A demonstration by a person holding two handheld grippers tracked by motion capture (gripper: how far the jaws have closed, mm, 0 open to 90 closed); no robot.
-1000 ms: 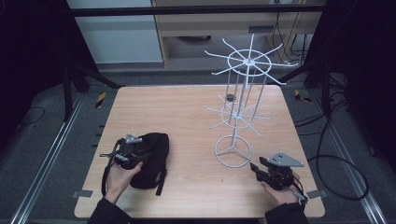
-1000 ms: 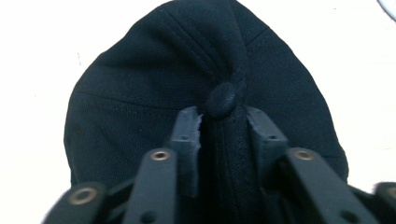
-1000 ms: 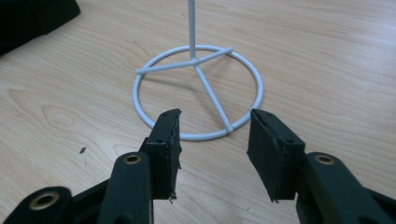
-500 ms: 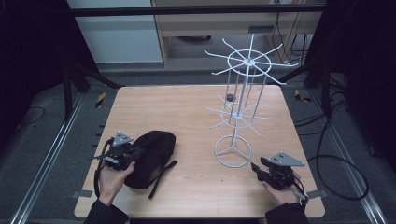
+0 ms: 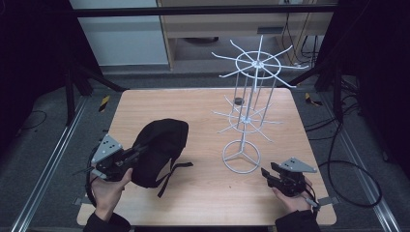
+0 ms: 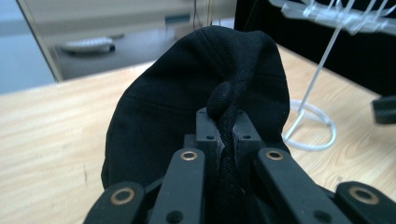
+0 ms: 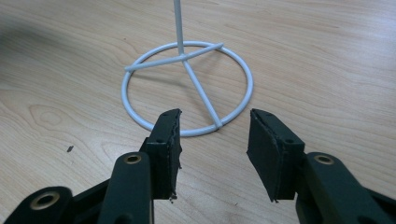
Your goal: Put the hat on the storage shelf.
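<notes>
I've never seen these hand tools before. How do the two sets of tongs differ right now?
The left tongs are shut on a strap of the black bag, with that side of the bag raised off the table; the right tongs stand open and hold nothing. The left ones point at the bag, the right ones at the ring base of the white wire rack. Both are black and each is held in one hand.

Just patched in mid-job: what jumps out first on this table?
The black bag at the table's front left, lifted by a strap pinched in the left tongs. Next, the tall white wire rack with bare spokes, right of centre. The right tongs sit open at the front right, aimed at the rack's ring base.
</notes>
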